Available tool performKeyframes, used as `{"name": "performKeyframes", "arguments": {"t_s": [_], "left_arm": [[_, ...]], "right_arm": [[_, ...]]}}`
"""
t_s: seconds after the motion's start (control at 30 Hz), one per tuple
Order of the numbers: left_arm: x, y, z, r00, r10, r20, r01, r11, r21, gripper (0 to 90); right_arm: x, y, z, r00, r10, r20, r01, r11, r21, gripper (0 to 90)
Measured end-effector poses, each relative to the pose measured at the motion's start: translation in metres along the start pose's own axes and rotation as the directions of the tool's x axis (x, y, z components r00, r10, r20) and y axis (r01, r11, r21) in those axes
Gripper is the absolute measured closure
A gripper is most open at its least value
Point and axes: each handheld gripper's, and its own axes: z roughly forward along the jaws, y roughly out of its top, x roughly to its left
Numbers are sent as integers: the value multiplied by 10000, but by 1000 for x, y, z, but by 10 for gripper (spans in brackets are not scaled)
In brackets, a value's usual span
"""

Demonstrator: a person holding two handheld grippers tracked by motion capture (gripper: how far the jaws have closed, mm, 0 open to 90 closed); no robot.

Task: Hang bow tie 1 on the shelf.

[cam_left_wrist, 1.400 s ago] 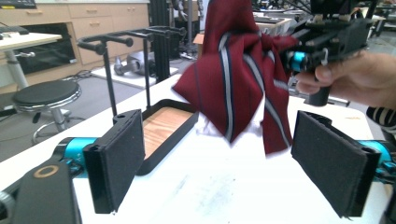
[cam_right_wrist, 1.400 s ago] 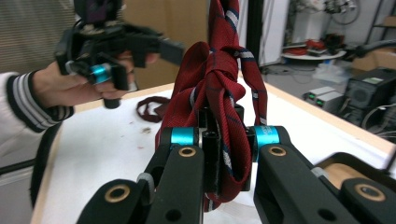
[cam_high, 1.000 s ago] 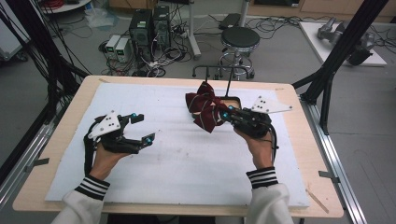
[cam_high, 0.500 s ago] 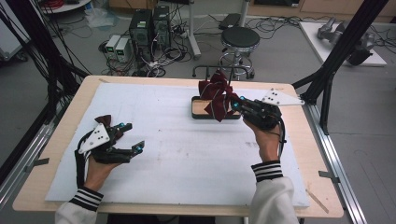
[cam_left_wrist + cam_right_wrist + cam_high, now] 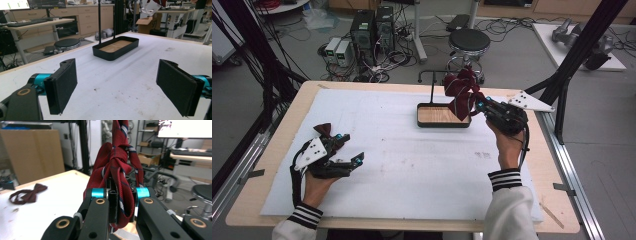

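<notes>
A dark red striped necktie (image 5: pixel 461 92), knotted and bunched, hangs over the right end of a black tray (image 5: pixel 427 121) with a wooden floor. My right gripper (image 5: pixel 479 106) is shut on it; in the right gripper view the cloth (image 5: pixel 112 162) is pinched between the pads of that gripper (image 5: pixel 120 202). A thin black hanger post (image 5: pixel 432 85) rises from the tray's left end. My left gripper (image 5: pixel 353 148) rests low at the near left, open, with nothing between its pads (image 5: pixel 62 87). A small dark red bow tie (image 5: pixel 323 131) lies just behind it.
A white mat (image 5: pixel 412 165) covers the wooden table. In the left gripper view the tray (image 5: pixel 117 51) sits ahead across bare mat. Black frame struts (image 5: pixel 572 65) stand by the right edge. A stool (image 5: pixel 468 41) and computer cases (image 5: pixel 372 30) are on the floor beyond.
My right gripper has carried the necktie to the right and farther back, past the tray's right end. My left hand has drawn toward the near left and sunk to the mat.
</notes>
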Motion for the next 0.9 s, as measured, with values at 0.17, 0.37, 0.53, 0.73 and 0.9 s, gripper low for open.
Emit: {"name": "performKeyframes", "arguments": {"t_s": [0.17,0.37,0.53,0.73,0.9], "left_arm": [[1,0,-2,10000,-10,-71,10,10000,-64,174],[4,1,-5,9999,-20,-158,18,9999,-145,174],[5,2,-8,9997,-28,-233,24,9999,-158,174],[7,2,-10,9995,-22,-304,16,9998,-172,174],[8,2,-11,9995,-19,-319,13,9998,-178,175]], "right_arm": [[-10,0,-2,9977,160,662,-151,9998,-139,861],[-19,2,2,9925,208,1204,-194,9997,-125,861],[-25,4,8,9870,277,1580,-254,9995,-169,860],[-33,1,17,9814,479,1857,-464,9988,-126,860],[-35,-2,22,9818,580,1808,-550,9983,-216,860]]}}
